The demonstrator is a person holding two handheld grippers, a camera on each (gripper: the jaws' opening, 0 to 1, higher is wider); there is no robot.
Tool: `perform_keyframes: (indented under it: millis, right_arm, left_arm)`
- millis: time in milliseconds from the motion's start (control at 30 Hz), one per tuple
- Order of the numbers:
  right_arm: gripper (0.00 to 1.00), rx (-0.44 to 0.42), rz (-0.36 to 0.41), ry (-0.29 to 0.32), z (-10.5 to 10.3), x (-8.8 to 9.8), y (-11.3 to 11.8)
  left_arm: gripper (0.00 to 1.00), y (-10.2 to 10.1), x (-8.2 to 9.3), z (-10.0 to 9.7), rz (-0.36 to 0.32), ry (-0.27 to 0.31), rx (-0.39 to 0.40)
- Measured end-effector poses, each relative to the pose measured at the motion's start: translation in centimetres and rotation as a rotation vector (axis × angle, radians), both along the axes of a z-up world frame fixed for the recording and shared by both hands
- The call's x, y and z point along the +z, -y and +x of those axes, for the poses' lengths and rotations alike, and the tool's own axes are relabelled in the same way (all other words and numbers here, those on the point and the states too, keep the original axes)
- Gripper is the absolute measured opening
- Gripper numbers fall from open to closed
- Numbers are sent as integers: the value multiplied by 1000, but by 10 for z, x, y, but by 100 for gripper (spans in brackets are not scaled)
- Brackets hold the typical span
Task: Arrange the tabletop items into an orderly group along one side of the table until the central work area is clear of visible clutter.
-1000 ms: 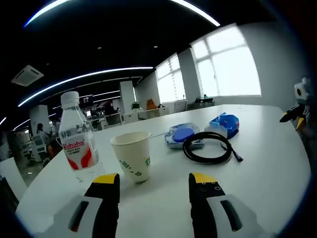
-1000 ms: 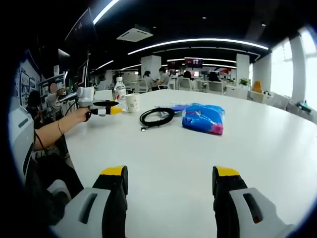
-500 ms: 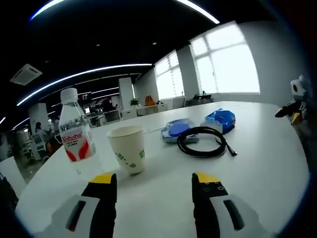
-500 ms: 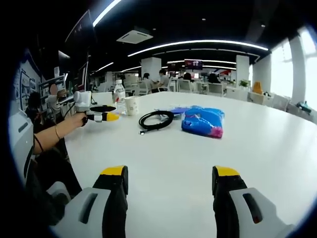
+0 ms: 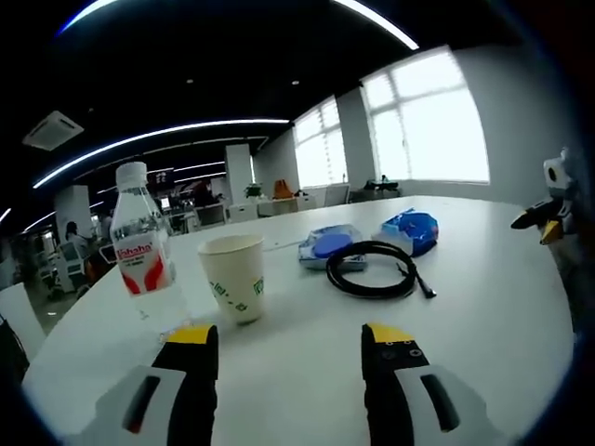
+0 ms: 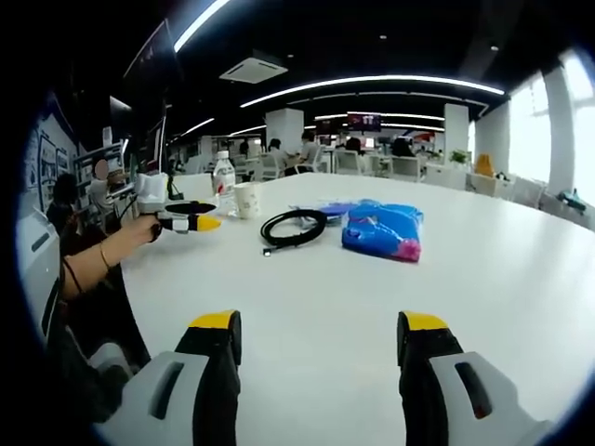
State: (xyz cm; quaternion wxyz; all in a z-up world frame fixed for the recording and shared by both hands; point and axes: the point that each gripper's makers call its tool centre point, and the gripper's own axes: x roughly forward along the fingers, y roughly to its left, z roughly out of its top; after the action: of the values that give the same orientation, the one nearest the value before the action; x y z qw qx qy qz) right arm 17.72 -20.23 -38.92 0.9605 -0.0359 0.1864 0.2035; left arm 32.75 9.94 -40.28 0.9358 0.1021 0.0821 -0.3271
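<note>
Both grippers, left (image 5: 286, 339) and right (image 6: 316, 334), hover with jaws released. A paper cup (image 5: 232, 276) stands beside a water bottle (image 5: 141, 247) on the desk (image 6: 483, 269).

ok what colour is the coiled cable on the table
Black; the coiled cable shows best in the left gripper view.

White table (image 5: 483, 307) — ahead of the left gripper's jaws stand a water bottle (image 5: 141, 255) and paper cup (image 5: 231, 277); beyond — coiled black cable (image 5: 372, 279), blue-lidded container (image 5: 325, 249), blue packet (image 5: 409, 230).

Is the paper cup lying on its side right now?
No, the paper cup stands upright on the table, open end up, beside the water bottle.
</note>
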Motion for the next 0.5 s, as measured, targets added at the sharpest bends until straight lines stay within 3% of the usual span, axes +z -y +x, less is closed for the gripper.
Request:
perform_keyframes:
  millis: [233, 500]
  right_arm:
    - [65, -6, 14, 19, 6, 8, 0]
    - [63, 34, -25, 19, 11, 11, -11]
  left_arm:
    - [62, -2, 2, -4, 2, -6, 1]
    - [62, -3, -2, -10, 42, -12, 5]
